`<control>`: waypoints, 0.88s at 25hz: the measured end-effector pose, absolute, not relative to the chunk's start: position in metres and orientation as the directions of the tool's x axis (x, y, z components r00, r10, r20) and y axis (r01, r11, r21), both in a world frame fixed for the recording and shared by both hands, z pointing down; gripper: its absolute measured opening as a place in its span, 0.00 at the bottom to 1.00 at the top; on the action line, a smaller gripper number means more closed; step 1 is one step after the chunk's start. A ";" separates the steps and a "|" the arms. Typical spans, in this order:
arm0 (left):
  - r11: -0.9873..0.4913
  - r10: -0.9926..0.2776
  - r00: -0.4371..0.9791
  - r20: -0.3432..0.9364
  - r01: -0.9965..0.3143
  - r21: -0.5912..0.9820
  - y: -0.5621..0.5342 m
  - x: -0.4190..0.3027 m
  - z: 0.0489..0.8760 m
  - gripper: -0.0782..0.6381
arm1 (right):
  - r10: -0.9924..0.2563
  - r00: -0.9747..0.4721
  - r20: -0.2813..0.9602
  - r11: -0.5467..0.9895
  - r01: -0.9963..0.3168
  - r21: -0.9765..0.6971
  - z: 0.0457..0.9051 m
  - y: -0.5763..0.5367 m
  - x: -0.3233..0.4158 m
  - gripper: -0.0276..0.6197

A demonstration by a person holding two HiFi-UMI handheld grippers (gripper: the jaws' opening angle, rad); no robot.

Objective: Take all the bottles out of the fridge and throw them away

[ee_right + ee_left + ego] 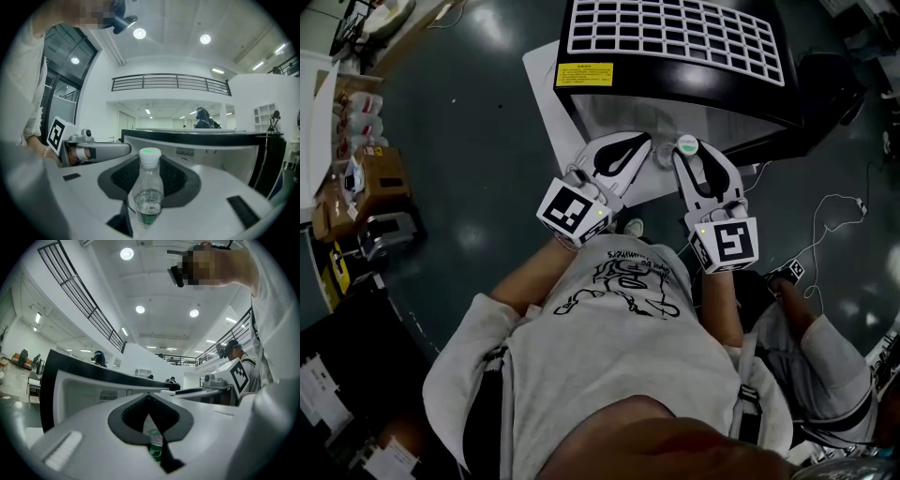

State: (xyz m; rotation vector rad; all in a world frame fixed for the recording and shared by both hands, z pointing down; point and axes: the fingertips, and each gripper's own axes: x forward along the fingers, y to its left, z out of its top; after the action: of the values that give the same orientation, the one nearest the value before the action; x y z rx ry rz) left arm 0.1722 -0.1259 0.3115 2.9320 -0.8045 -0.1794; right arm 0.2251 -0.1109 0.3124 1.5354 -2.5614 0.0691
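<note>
Close before the fridge, the right gripper held its jaws wide, clamped on an upright white-capped bottle. The left gripper, tips together, pinched a green-labelled bottle.

Nothing reads clearly from where I stand; the yellow sticker on the fridge carries dark print too small to make out; the shirt print has lettering I cannot read; the green label on the left tool's bottle and the green mark on the cap of the right tool's bottle stay illegible; each cube bears a black-and-white square marker.
</note>
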 end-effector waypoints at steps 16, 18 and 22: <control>-0.798 -0.601 0.793 -0.094 -0.591 0.121 -0.107 0.165 0.305 0.12 | -0.807 -0.569 0.157 0.585 -0.807 0.084 0.300 -0.095 0.214 0.26; -0.793 -0.608 0.788 -0.096 -0.598 0.117 -0.105 0.161 0.303 0.12 | -0.799 -0.583 0.151 0.598 -0.796 0.090 0.297 -0.093 0.209 0.26; -0.782 -0.623 0.776 -0.099 -0.614 0.110 -0.101 0.147 0.300 0.12 | -0.784 -0.602 0.151 0.617 -0.782 0.086 0.295 -0.089 0.197 0.26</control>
State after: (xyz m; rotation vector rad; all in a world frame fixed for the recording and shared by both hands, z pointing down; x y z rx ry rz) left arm 0.1472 -0.1006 0.3000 2.8928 -1.0086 -0.2005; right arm 0.1965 -0.0888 0.2951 1.3027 -2.6662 -0.0172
